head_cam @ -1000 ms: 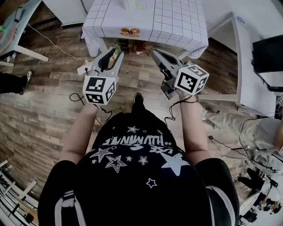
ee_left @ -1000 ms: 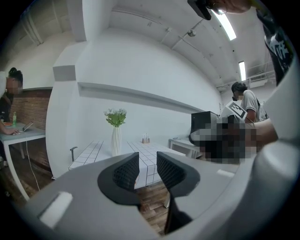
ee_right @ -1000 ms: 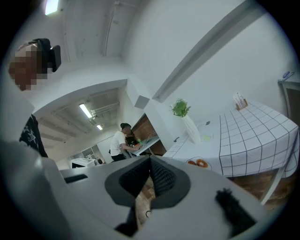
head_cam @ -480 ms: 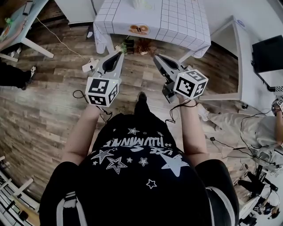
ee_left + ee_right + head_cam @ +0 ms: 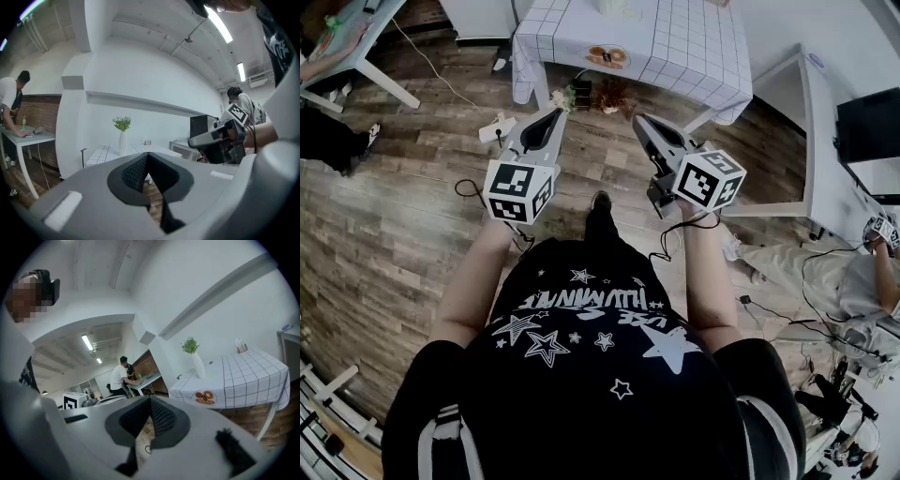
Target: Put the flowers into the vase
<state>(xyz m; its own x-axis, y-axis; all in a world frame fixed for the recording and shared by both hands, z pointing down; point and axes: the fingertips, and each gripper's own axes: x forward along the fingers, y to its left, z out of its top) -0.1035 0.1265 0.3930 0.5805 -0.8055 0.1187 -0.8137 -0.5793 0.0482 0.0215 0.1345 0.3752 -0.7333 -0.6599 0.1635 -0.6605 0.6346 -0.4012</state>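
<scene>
Small green-and-white flowers stand upright in a slim white ceramic vase on the white grid-cloth table, so the task looks done. Left gripper and right gripper have their jaws together and empty. Both are held level, well apart from the table, likely because nothing is left to carry.

**Both grippers closed, nothing held**

We hold our left gripper and right gripper out in front of us, side by side and apart, pointing forward and nearly level. Each pair of jaws is pressed together with nothing between them. Our left forearm and right forearm reach forward, bare.
</scene>
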